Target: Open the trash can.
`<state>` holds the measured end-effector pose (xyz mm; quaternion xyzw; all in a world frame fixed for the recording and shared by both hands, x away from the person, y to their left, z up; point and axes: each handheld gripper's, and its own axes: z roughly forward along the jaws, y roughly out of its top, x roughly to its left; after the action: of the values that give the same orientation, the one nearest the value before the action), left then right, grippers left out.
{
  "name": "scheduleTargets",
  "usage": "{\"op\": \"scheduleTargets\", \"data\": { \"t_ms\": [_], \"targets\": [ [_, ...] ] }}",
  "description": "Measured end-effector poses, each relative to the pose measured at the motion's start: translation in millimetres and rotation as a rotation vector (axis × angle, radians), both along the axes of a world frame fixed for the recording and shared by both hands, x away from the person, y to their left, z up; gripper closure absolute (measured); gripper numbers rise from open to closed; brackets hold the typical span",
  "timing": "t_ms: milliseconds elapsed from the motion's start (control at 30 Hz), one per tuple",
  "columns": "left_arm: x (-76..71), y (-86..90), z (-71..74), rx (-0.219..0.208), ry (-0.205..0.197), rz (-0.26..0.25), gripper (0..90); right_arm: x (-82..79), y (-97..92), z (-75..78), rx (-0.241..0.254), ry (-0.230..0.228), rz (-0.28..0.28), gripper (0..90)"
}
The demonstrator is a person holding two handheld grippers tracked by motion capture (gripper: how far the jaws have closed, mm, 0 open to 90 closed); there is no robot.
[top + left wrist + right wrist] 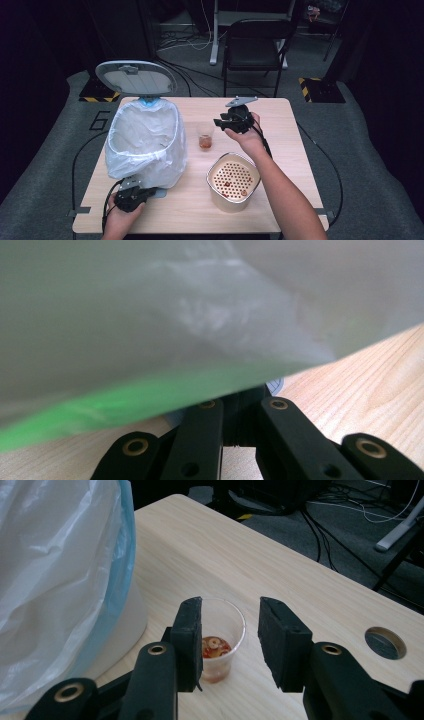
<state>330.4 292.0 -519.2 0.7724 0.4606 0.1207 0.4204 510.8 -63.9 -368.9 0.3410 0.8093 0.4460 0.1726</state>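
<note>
listing what i see from my remote station, item by item. item one: a wooden table (280, 115), pale grain, with a round hole (385, 642) near one corner in the right gripper view. item two: a small clear plastic cup (205, 135), standing upright near the middle of the table, a little reddish liquid and some pale bits at its bottom; in the right gripper view the cup (220, 645) sits just beyond and between the two pads, apart from both. item three: the right gripper (220, 122), held above the table just to the right of the cup, jaws parted with nothing between the pads, so it is released and grasping nothing. item four: a waste bin (145, 142) on the left part of the table, lined with a white plastic bag (55, 580) over a blue rim, its lid (135, 77) tipped up behind it. item five: the left gripper (131, 196), low at the near foot of the bin; in its own view the jaws lie close together under the overhanging bag (200, 315), so i read it as clenched, and i cannot tell whether anything is caught in it. item six: a cream canister (233, 182) with a perforated insert holding a few reddish scraps, standing near the table's front edge, well apart from the cup. item seven: a dark folding chair (255, 40) behind the table.
</note>
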Motion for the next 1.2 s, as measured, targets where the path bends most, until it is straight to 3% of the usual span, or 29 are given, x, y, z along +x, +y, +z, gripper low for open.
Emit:
{"op": "scheduleTargets", "data": {
  "t_ms": [600, 667, 700, 1033, 1200],
  "targets": [
    [0.1, 0.2, -0.4, -0.01, 0.0, 0.004, 90.0, 37.5, 5.7, -36.6, -0.069, 0.07, -0.061, 56.9],
    [0.6, 1.5, -0.2, 0.006, 0.001, -0.006, 90.0, 39.8, 6.3, -39.9, -0.076, 0.08, -0.061, 57.0],
    [0.3, 0.4, -0.5, -0.013, 0.002, 0.004, 90.0, 40.6, 6.8, -41.6, -0.081, 0.092, -0.059, 56.9],
    [0.0, 0.3, -0.6, -0.012, -0.002, 0.004, 90.0, 48.3, 18.6, -55.3, -0.106, 0.126, -0.02, 57.0],
    [-0.2, 0.2, -0.6, -0.01, -0.002, 0.004, 90.0, 52.0, 25.6, -58.4, -0.153, 0.153, 0.006, 59.6]
  ]
}}
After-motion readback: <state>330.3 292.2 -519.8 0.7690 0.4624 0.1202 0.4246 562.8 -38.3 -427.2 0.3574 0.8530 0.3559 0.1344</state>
